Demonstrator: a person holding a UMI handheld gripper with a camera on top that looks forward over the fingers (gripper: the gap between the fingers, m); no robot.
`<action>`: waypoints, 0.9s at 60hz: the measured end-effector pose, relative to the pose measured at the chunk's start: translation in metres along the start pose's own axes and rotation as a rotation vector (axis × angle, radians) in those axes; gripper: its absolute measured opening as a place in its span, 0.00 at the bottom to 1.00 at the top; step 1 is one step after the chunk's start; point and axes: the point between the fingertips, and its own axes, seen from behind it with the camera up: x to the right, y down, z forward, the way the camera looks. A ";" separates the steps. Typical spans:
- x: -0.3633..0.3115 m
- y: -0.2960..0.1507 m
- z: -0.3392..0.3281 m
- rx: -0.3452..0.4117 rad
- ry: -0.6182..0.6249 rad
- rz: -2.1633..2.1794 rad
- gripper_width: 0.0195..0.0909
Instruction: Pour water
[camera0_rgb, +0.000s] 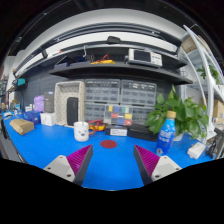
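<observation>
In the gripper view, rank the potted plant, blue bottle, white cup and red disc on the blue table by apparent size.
1. Potted plant, largest.
2. Blue bottle.
3. White cup.
4. Red disc, which looks smallest, though it lies flat, so this is unsure.
The gripper is open, holding nothing.

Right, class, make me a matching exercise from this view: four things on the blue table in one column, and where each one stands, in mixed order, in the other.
Things:
1. clear plastic bottle with blue label
2. small white cup
3. flat red disc
4. brown cardboard box

Places:
a. straight ahead of the open gripper, nearest its fingers
b. ahead to the right, before the green plant
c. far left
d. ahead to the left

Pairs: 1-b, 2-d, 3-a, 4-c
</observation>
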 end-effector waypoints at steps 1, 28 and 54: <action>0.007 0.006 -0.004 0.001 0.007 -0.001 0.90; 0.160 0.022 0.028 0.076 0.174 0.015 0.88; 0.198 0.009 0.098 0.082 0.183 0.042 0.45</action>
